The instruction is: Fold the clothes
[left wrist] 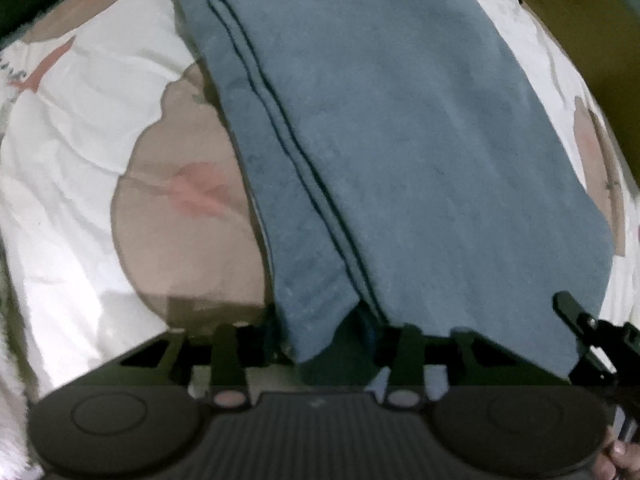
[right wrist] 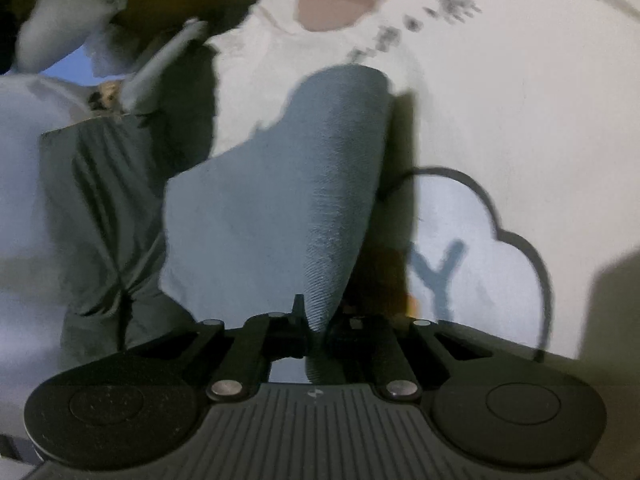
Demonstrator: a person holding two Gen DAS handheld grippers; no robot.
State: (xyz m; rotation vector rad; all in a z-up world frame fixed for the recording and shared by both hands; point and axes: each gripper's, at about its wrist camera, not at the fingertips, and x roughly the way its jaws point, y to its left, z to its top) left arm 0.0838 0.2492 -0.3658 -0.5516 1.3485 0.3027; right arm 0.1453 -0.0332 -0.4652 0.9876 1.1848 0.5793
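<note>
A blue-grey garment (left wrist: 380, 140), folded into a long strip with dark seams, lies on a white printed bedsheet (left wrist: 80, 140) and runs away from me. My left gripper (left wrist: 320, 336) is shut on its near edge. The cloth drapes over the fingers and hides the tips. In the right wrist view, my right gripper (right wrist: 316, 332) is shut on a corner of the same blue-grey garment (right wrist: 280, 208), which rises from the jaws in a fold. The right gripper's fingertip (left wrist: 568, 304) shows at the garment's near right corner in the left wrist view.
The bedsheet (right wrist: 520, 100) has tan and pink patches and a cloud outline with a letter Y (right wrist: 440, 272). A dark green garment (right wrist: 108, 220) and pale clothes (right wrist: 24, 120) lie at the left in the right wrist view. A yellow-brown surface (left wrist: 580, 20) shows beyond the bed.
</note>
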